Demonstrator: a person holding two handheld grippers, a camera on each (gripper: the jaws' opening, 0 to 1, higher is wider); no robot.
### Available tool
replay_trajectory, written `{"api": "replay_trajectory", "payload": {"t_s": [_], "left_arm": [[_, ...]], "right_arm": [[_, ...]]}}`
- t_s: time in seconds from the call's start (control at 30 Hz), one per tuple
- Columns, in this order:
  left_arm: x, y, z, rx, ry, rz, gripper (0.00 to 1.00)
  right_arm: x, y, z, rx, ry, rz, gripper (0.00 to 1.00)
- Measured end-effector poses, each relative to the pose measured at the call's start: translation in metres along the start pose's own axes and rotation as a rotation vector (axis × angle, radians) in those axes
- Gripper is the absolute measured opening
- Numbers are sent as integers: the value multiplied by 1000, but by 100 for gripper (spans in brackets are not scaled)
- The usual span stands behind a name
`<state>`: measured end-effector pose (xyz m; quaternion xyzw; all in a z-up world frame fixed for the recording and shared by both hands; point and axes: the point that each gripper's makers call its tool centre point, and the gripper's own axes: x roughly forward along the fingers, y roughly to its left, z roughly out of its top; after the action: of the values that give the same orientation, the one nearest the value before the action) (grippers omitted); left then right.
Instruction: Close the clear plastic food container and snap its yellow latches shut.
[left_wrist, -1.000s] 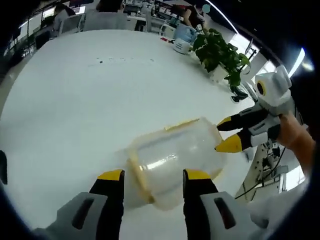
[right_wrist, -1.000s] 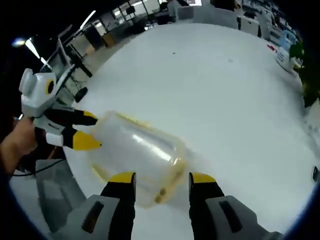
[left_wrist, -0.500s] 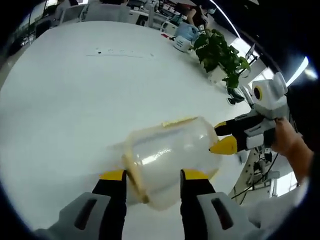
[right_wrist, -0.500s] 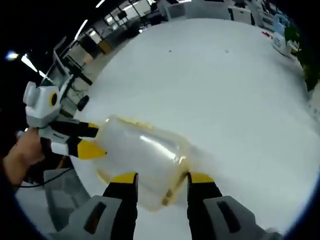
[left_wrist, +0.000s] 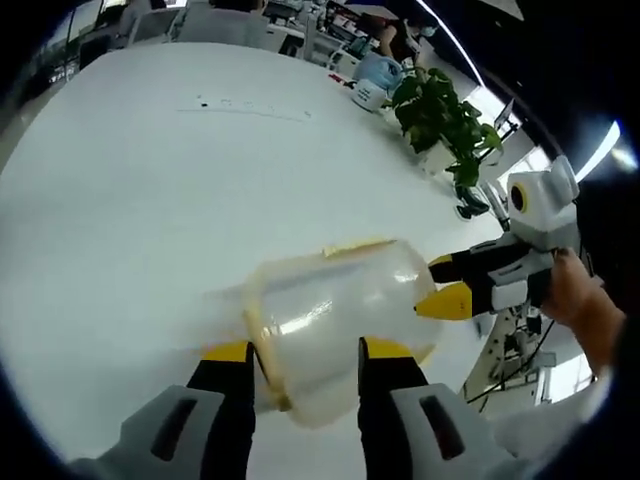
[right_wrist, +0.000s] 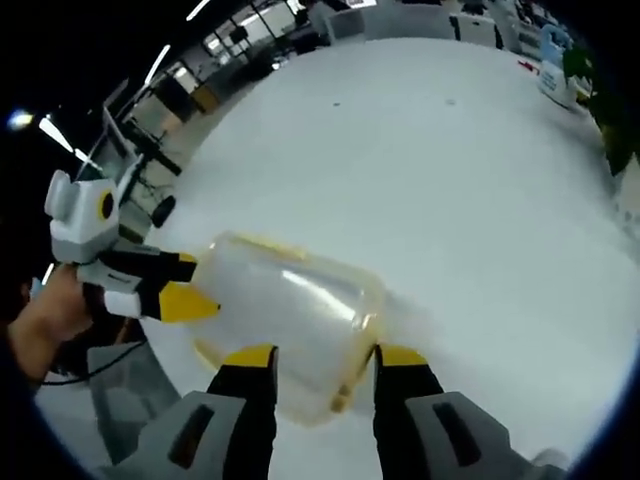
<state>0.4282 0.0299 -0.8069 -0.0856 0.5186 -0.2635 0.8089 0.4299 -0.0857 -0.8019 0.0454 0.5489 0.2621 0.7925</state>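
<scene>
the clear plastic food container (left_wrist: 335, 320) lies on its side on the white surface (left_wrist: 150, 200), its lid end with the yellow rim (left_wrist: 262, 350) sitting between your left gripper's (left_wrist: 305, 352) yellow-tipped fingers (left_wrist: 228, 353). those fingers stand spread to either side of the container; you cannot tell from this view whether they press on it. just past the right finger, the container's far end meets the other gripper (left_wrist: 447, 285), which comes in from the right with a hand (left_wrist: 570, 300) behind it; one yellow tip touches the container's wall. well beyond the fingers, a potted plant (left_wrist: 440, 115) and a pale blue jug (left_wrist: 378, 72) stand at the surface's far edge.

in the right gripper view, to the left of the fingers, your left gripper (right_wrist: 185, 285) reaches in with a hand (right_wrist: 45, 325) holding it, its yellow tip against the container (right_wrist: 290, 325). the container's yellow-rimmed end (right_wrist: 355, 375) sits between your right gripper's (right_wrist: 328, 358) fingers (right_wrist: 250, 357), which also stand apart on either side; whether they grip it cannot be told. the bare surface (right_wrist: 450, 200) stretches away beyond them.
</scene>
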Motion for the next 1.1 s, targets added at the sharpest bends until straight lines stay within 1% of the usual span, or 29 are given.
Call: {"api": "replay_trajectory", "payload": {"t_s": [0.27, 0.43, 0.57, 0.63, 0.67, 0.73, 0.87, 0.9, 0.97, 1.1], "left_arm": [[-2, 1, 1, 14, -21, -3, 41], [-4, 1, 4, 47, -29, -10, 43], [-5, 2, 4, 36, -32, -15, 44], [-5, 2, 4, 31, -33, -18, 44], [-5, 1, 4, 28, -31, -20, 44], [-4, 2, 4, 27, -28, -21, 44], [-5, 2, 3, 29, -14, -34, 45], [-5, 1, 2, 40, -5, -39, 46], [-3, -1, 0, 87, 4, -52, 48], [-3, -1, -1, 103, 4, -58, 50]], "right_arm": [[1, 1, -1, -13, -18, -13, 41], [1, 1, -1, -8, -21, -11, 42], [1, 1, -1, -8, -26, -8, 43], [1, 2, -2, 7, -17, 1, 45], [3, 4, -5, -17, 4, 11, 47], [4, 5, -7, -23, 13, 12, 51], [3, 4, -7, -18, 13, 12, 52], [3, 3, -7, -21, 13, 11, 53], [2, 2, -7, -28, 17, 8, 53], [-1, 0, -7, -57, 26, -3, 51]]}}
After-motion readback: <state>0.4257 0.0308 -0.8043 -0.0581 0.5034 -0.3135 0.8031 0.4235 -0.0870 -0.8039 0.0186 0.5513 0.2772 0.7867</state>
